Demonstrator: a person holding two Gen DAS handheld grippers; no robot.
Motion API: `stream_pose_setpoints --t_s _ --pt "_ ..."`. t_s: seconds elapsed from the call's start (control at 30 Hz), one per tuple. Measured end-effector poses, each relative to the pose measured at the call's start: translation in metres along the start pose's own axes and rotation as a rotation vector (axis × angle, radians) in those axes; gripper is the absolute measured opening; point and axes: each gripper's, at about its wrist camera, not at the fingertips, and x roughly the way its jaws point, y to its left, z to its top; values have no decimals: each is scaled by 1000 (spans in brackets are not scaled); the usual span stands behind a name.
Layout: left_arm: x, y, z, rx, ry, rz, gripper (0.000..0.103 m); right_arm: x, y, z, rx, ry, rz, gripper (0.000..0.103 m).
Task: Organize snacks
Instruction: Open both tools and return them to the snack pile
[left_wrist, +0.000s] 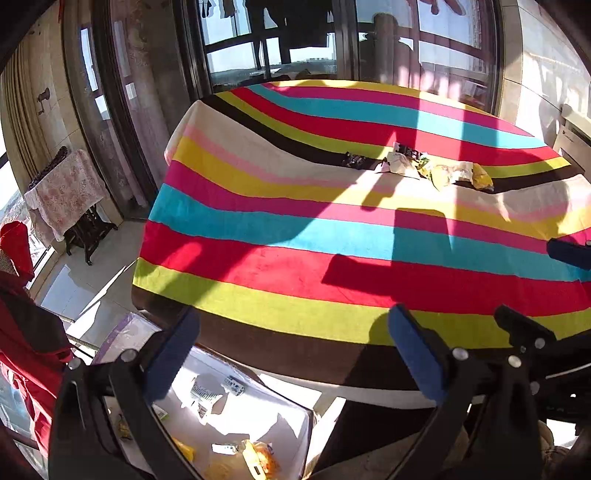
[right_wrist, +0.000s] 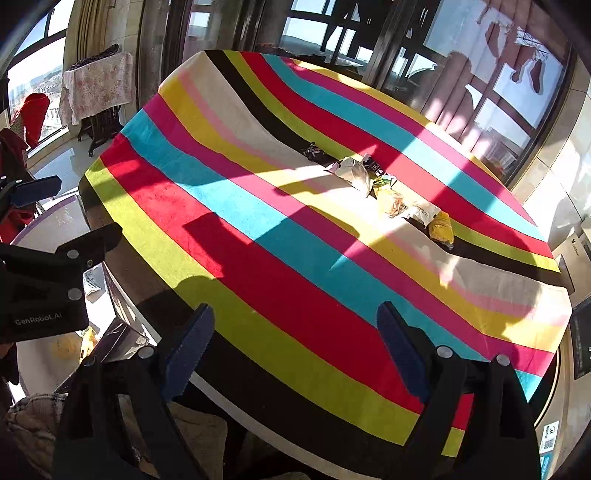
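1. Two grippers are in my hands, and both hold nothing: my left gripper (left_wrist: 295, 354) has its blue-padded fingers spread wide apart, and my right gripper (right_wrist: 295, 350) stands just as wide.
2. Both hang at the near edge of the table, which is covered by a striped cloth (left_wrist: 280, 273) in red, cyan, pink, yellow, lime, white and brown bands.
3. Snack packets (left_wrist: 424, 166) lie in a loose row on the far part of the cloth, well apart from either gripper, on the white and brown bands.
4. At the left end of that row sits a dark packet (right_wrist: 314, 152); next to it lies a crumpled whitish wrapper (right_wrist: 354, 171) with a black printed pack just behind it.
5. Further right come yellowish bags, and a bright yellow packet (right_wrist: 441, 227) closes the row at its right end.
6. Below the table edge, under my left gripper, an open white box (left_wrist: 280, 413) stands on the floor with several small packets inside, some orange and yellow, some pale with print I cannot read.
7. My right wrist camera catches the left gripper's black body at its left edge.
8. Sunlight falls in patches across the cloth, with hard shadows between them.
9. Off to the far left stands a small side table (left_wrist: 70, 195) draped in a floral cloth.
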Motion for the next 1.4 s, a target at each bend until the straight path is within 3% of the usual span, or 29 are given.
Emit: stream_pose_setpoints --t_s 0.17,0.3,0.43,0.83,1.4 --pt "2 -57 7 97 0 -43 102 -22 -45 -46 118 53 -101 87" --pt "12 -83 6 165 34 -57 102 -21 -69 -74 199 109 -114 87" --pt "16 -95 3 208 40 -42 102 -16 -74 -80 217 122 -84 87" --pt "34 -90 3 208 90 29 102 19 -65 -89 212 235 8 87" --pt "47 -84 6 192 102 26 102 44 -62 -76 154 280 -29 87"
